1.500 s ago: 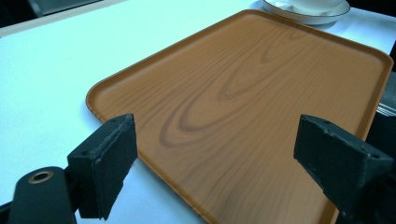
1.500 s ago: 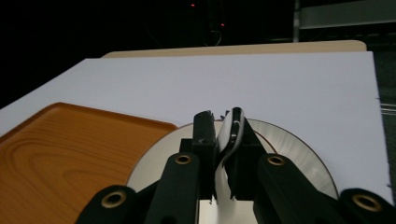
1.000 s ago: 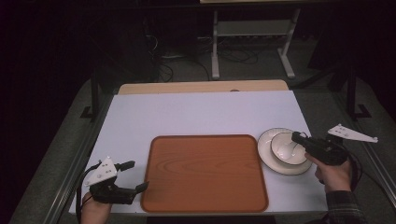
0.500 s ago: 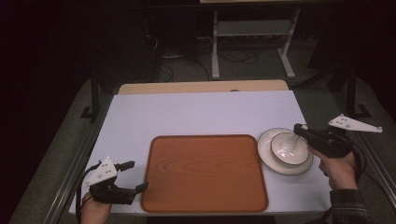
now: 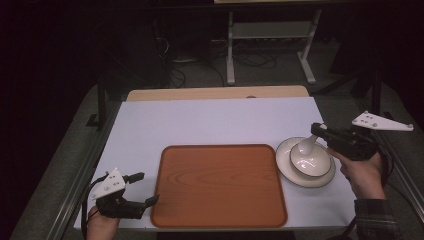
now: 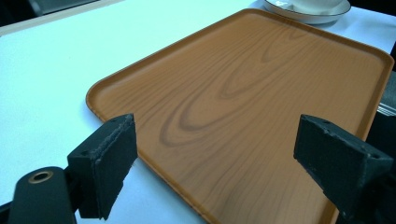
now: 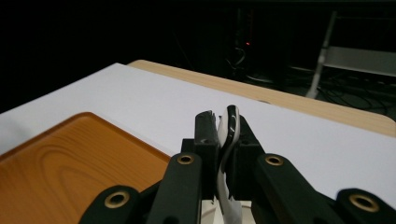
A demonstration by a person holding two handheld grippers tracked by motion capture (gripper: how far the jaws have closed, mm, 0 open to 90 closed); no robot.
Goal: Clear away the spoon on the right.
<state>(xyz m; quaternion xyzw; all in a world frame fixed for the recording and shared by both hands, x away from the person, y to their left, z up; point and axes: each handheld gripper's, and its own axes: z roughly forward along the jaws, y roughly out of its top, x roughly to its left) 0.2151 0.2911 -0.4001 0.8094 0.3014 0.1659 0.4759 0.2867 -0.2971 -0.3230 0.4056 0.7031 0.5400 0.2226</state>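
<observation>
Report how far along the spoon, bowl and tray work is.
Done: the right gripper has clamped the white ceramic spoon over the white dark-rimmed bowl on its white plate.
In hand: that spoon.
Left: the wood-grain orange tray holds nothing; the left gripper, open, waits beside it.

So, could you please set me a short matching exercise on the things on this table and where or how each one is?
Things:
1. spoon
2. bowl
3. tray
4. left tongs

States:
A. open, at the tray's near left corner
B. sits on the white plate
C. pinched in the right tongs
D. bare, in the middle of the table

Pairs: 1-C, 2-B, 3-D, 4-A
</observation>
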